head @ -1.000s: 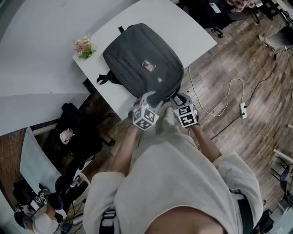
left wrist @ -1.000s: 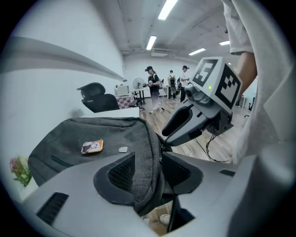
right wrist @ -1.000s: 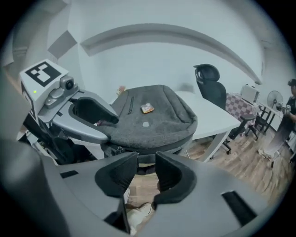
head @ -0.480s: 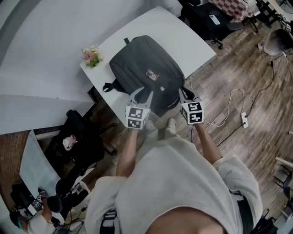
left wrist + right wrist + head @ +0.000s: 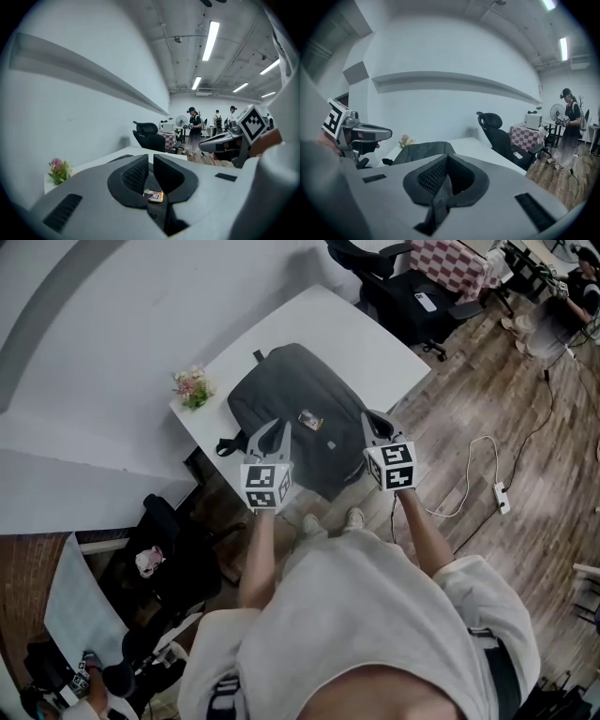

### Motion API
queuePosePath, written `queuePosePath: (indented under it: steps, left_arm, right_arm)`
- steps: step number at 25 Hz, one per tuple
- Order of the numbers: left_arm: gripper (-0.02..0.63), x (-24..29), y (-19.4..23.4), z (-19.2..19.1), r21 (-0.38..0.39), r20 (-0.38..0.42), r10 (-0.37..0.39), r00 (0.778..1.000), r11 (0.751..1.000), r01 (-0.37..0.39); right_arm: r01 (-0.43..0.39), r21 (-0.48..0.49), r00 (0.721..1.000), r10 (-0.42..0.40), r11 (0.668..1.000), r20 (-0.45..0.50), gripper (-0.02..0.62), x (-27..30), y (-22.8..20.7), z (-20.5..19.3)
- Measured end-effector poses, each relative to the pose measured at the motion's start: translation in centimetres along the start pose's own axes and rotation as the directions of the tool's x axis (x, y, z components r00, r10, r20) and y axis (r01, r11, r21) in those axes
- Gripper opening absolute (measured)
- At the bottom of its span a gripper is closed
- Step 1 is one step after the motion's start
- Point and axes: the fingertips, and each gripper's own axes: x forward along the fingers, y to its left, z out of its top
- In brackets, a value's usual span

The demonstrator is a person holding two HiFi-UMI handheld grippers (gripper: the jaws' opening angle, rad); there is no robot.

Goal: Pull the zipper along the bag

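The bag [image 5: 298, 399] is laid flat on the white tabletop [image 5: 375, 338]. Its long axis runs slantwise in the head view, from the near edge of the tabletop up and to the left. The carry handle [image 5: 256, 355] is pointed away from the person, and the bag's foot is turned toward the near edge. A small label [image 5: 307, 418] is seen on the upper face; the zipper pull cannot be made out. A bunch of flowers [image 5: 192, 385] is set just beside the bag's far left side.

The left gripper [image 5: 269, 430] is held over the bag's near left flank, and the right gripper [image 5: 376, 424] by its near right corner. Neither is seen touching the bag. Both are judged about equally near. The label is framed straight ahead of the left gripper, while from the right gripper the bag lies ahead and to the left.

The jaws of both have just been closing. A thin slit is left between the left pair, with nothing caught in it. The right pair is pressed together, empty.
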Motion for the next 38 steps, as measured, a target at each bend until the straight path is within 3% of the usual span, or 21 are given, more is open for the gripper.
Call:
queuePosePath:
  steps: [14,38]
  left_arm:
    - [0.026,0.2,2.0,3.2,0.021,0.057,0.031,0.998,0.999,-0.032]
    - [0.026,0.6,0.5,2.3,0.034,0.037,0.007,0.999,0.999,-0.008]
  right_arm:
    - [0.024,-0.042,0.992,-0.018,0.999,0.124,0.014,0.0,-0.4,5.8]
    - [0.017,-0.063,0.994,-0.01,0.998,0.106,0.014,-0.5,0.7,4.7]
